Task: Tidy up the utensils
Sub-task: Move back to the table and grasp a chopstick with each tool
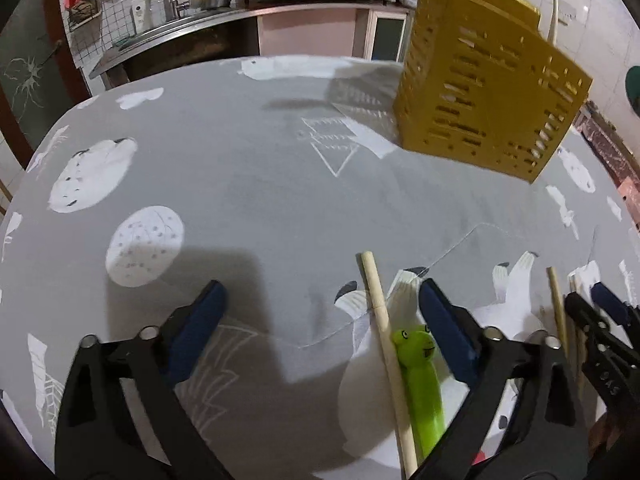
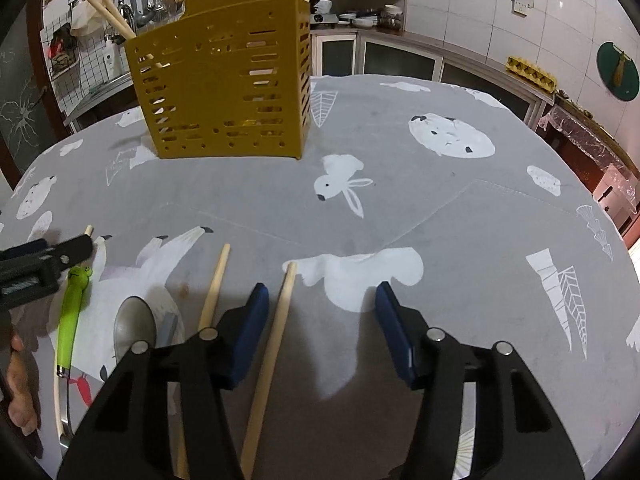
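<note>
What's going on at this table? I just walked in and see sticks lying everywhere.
A person holds a two-finger gripper in each hand and is sorting utensils into the yellow holder, which already has chopsticks standing in it. The right gripper is low over the cloth, open, with one loose chopstick between its fingers, not yet pinched. The left gripper is open beside another chopstick and a green-handled utensil. A metal spoon lies nearby.

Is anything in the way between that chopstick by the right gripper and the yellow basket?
Nothing visible. The chopstick lies between the right gripper's open jaws, and only bare grey tablecloth stretches from it to the yellow basket. The other utensils lie off to the left.
</note>
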Action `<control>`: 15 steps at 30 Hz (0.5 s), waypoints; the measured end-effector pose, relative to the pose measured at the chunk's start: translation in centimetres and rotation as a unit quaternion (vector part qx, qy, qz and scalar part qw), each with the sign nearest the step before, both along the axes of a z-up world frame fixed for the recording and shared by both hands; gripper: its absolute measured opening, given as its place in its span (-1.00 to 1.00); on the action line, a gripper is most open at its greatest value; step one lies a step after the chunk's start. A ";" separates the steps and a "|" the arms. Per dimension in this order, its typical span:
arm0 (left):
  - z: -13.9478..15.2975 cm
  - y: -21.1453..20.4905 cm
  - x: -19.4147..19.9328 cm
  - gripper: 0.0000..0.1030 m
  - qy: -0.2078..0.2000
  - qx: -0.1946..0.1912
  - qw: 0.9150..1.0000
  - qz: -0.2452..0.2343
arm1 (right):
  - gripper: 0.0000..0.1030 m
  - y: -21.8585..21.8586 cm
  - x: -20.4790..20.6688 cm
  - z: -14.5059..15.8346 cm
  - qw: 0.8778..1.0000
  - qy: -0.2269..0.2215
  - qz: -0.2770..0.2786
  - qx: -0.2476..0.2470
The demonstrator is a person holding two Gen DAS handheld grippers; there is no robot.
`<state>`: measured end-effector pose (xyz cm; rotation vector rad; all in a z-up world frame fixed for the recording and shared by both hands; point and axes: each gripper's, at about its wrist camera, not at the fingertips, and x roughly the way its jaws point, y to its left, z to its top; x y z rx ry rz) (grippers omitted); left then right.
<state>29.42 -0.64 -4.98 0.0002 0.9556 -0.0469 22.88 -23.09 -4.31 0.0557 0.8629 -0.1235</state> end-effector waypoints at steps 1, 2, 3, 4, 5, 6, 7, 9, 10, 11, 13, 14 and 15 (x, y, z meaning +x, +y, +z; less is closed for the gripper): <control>-0.1 -0.1 0.0 0.75 -0.004 0.003 1.000 0.001 | 0.08 -0.1 0.0 0.0 1.000 0.000 0.000 0.001; -0.1 -0.1 0.0 0.74 -0.006 0.005 1.000 0.000 | 0.08 -0.1 0.0 0.0 1.000 0.000 0.000 0.004; -0.1 -0.1 0.0 0.70 -0.007 0.005 1.000 0.000 | 0.08 -0.2 0.1 -0.1 1.000 0.000 0.000 0.006; 0.0 0.0 -0.1 0.62 -0.008 0.004 1.000 0.002 | 0.08 -0.2 0.0 -0.1 1.000 -0.001 0.000 0.007; 0.0 0.1 -0.1 0.57 -0.009 0.006 1.000 0.004 | 0.08 -0.3 0.1 -0.1 1.000 -0.001 0.000 0.008; 0.0 0.0 -0.2 0.47 -0.011 0.009 1.000 0.004 | 0.08 -0.3 0.1 -0.1 1.000 -0.001 -0.001 0.007; 0.1 0.0 -0.4 0.38 -0.013 0.010 1.000 0.001 | 0.08 -0.2 0.1 -0.1 1.000 -0.001 -0.001 0.006; 0.1 -0.1 -0.8 0.21 -0.019 0.010 1.000 -0.001 | 0.08 -0.2 0.0 -0.1 1.000 -0.002 -0.001 0.006; 0.1 -0.4 -1.1 0.10 -0.022 0.013 1.000 -0.004 | 0.08 -0.1 0.0 -0.1 1.000 -0.002 -0.001 0.006; 0.1 -0.6 -1.2 0.03 -0.024 0.015 1.000 -0.008 | 0.08 -0.1 0.0 -0.1 1.000 -0.002 -0.001 0.005; 0.2 -1.0 -1.2 -0.24 -0.025 0.013 0.999 -0.016 | 0.08 0.0 0.0 -0.1 1.000 -0.001 -0.001 0.002; 0.2 -1.1 -1.2 -0.28 -0.023 0.011 1.000 -0.017 | 0.08 -0.1 0.0 -0.1 1.000 -0.001 -0.001 0.002; 0.3 -1.2 -1.2 -0.37 -0.021 0.009 1.000 -0.017 | 0.08 -0.1 0.1 -0.1 1.000 -0.001 -0.001 0.001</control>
